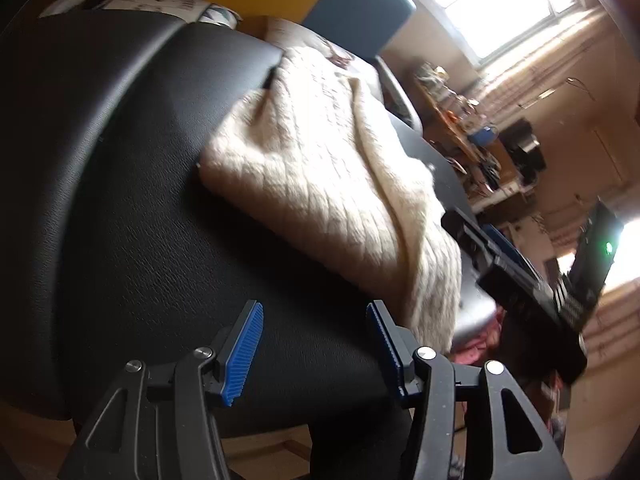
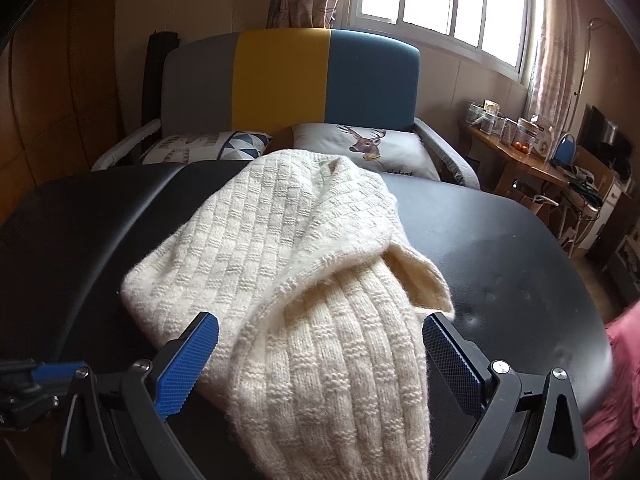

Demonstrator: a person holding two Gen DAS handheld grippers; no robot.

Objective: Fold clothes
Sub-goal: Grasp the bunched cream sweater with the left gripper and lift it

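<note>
Black table (image 2: 500,248) under the window carried a cream sweater (image 2: 280,264), layered over itself mid-frame, one end hanging off the near edge. Right claw (image 2: 320,364) straddled that end, jaws apart; left claw (image 1: 316,348) gaped, empty. Probably mid-fold or nearly done.

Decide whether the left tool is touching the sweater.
Apart. In the left wrist view the left tool is open over the bare black table, and table shows between its fingers and the sweater.
</note>
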